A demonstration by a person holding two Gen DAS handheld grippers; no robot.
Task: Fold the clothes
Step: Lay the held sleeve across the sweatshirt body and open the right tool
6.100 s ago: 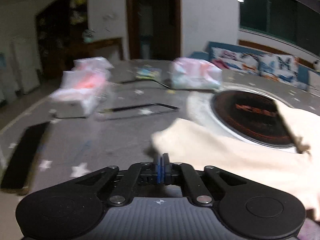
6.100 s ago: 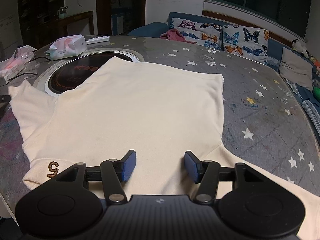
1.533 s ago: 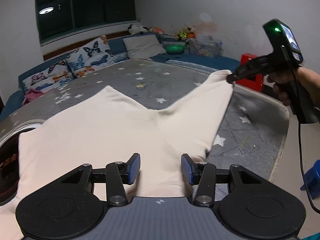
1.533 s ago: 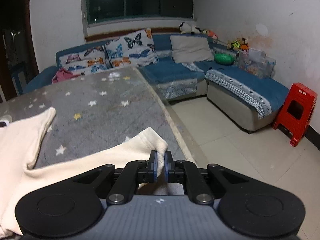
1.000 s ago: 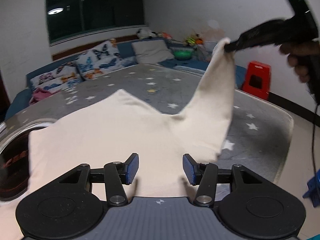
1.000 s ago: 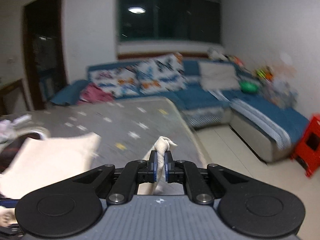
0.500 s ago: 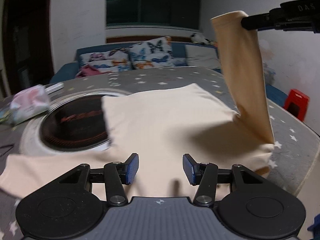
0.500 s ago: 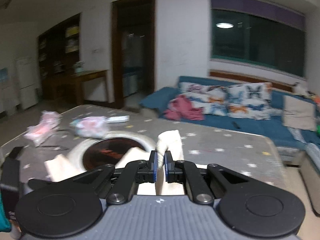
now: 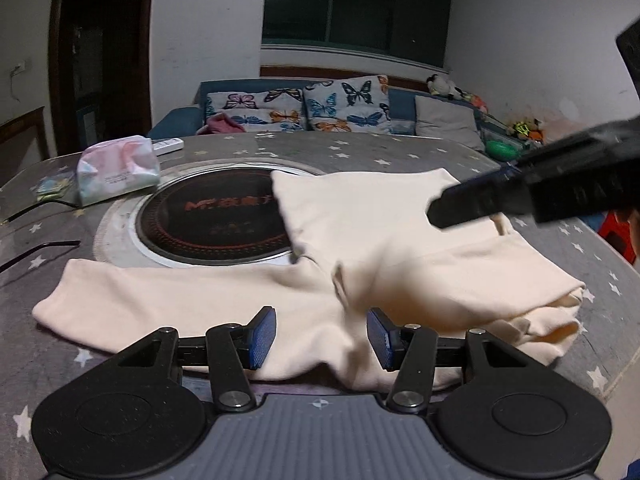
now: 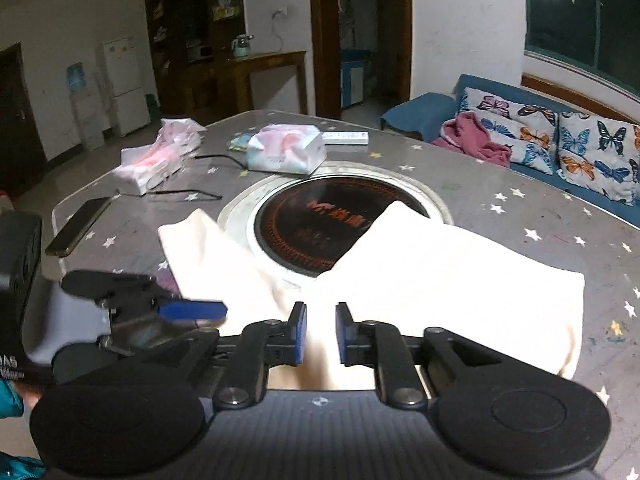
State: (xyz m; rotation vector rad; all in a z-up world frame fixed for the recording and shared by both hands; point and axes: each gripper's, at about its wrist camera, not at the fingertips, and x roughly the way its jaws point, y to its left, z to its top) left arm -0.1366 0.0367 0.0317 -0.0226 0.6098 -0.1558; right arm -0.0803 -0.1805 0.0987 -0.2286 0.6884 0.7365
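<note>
1. Tissue packs (image 10: pixel 286 152) and a dark phone (image 10: pixel 78 226) lie at the left of our star-patterned table (image 10: pixel 520 208).
2. Our left gripper (image 9: pixel 320 336) is wide open and empty, low over the near edge of the cream shirt (image 9: pixel 400 256).
3. The shirt lies on the table, one sleeve folded across it, its top overlapping the round cooktop (image 9: pixel 212 220).
4. Our right gripper (image 10: pixel 320 334) is slightly open above the shirt, gripping nothing.

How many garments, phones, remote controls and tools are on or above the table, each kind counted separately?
Cream garment: 1
Phone: 1
Remote control: 1
Tools: 2, the left tool and the right tool
Total: 5
</note>
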